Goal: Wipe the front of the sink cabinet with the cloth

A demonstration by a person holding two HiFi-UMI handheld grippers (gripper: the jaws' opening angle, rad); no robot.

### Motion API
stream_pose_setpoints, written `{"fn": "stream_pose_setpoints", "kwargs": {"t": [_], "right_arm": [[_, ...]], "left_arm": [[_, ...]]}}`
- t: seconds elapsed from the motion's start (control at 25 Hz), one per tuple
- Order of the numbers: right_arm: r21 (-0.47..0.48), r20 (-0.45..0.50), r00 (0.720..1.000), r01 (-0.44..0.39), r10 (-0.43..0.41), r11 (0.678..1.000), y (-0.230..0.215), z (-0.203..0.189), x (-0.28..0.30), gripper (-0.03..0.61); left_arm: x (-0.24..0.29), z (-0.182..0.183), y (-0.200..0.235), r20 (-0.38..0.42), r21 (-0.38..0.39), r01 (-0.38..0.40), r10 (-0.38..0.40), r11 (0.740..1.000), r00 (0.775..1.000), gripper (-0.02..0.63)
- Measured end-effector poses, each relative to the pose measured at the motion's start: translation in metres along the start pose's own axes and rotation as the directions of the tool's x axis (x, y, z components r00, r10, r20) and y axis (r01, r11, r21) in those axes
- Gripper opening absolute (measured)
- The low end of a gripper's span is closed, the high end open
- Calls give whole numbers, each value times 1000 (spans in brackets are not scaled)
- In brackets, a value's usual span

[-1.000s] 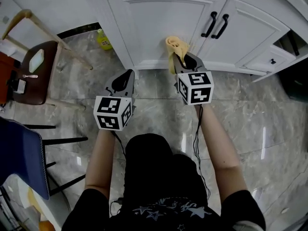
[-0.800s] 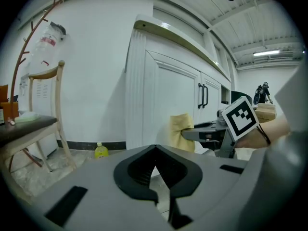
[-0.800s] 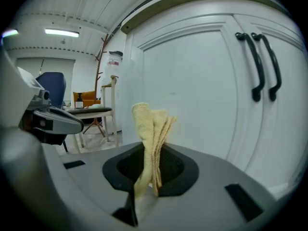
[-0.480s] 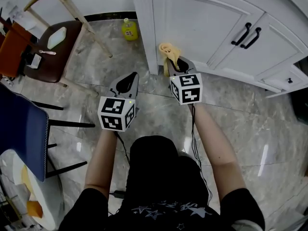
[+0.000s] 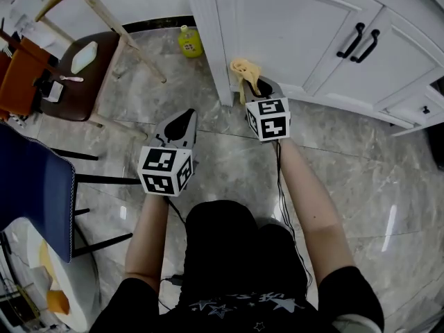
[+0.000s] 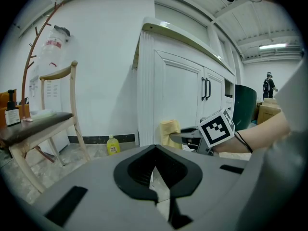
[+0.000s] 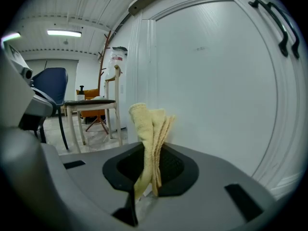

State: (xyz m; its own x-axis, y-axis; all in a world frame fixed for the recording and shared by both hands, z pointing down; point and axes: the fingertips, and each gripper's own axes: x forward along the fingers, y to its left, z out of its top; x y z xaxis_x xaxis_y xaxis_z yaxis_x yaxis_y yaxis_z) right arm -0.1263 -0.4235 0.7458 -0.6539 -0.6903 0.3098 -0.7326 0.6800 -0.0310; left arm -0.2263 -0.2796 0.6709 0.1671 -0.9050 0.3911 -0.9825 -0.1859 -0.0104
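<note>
Faces the cabinet (image 5: 406, 57) with a gripper in each hand, bare forearms reaching forward over the floor (image 5: 347, 151). Clamps the right gripper (image 5: 258, 90) on the cloth (image 5: 243, 70), jaws squeezed onto its lower part, with the yellow folds standing up out of them as a thick wad (plain in the right gripper view). Holds that cloth low at the cabinet's left end, just beside the corner post (image 5: 208, 33) and the bottom of the left door (image 5: 291, 26). Looks pressed to the white front, or very nearly; cannot tell for certain whether cloth and panel touch. Points the right gripper at the cabinet, with its cube toward the body.

Holds the left gripper (image 5: 186, 115) apart from the right one, farther from the cabinet and more to the left, over bare floor. Shows its jaws closed tip to tip in the left gripper view, with nothing between them. Beyond them in that view, takes in the cloth and the right gripper at the cabinet's foot.

Elsewhere, two black handles (image 5: 361, 41) side by side where the doors meet, well to the right of the cloth. Yellow bottle (image 5: 187, 41) on the floor by the wall, just left of the post. Wooden chair (image 5: 83, 68) farther left, with a few small things on its brown seat (too small to name). Blue chair (image 5: 35, 186) at the left edge of the head view.
</note>
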Motion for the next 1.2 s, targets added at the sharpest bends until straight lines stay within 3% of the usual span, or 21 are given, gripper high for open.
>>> {"fn": "stream_pose_setpoints", "kwargs": {"t": [0.72, 1.2], "right_arm": [[10, 15, 978, 207, -207, 978, -137, -15, -84, 63], [88, -5, 960, 278, -279, 956, -187, -29, -134, 63]], "left_arm": [[53, 17, -82, -12, 50, 143, -143, 988, 990, 15], [103, 31, -130, -60, 25, 228, -226, 973, 972, 15]]}}
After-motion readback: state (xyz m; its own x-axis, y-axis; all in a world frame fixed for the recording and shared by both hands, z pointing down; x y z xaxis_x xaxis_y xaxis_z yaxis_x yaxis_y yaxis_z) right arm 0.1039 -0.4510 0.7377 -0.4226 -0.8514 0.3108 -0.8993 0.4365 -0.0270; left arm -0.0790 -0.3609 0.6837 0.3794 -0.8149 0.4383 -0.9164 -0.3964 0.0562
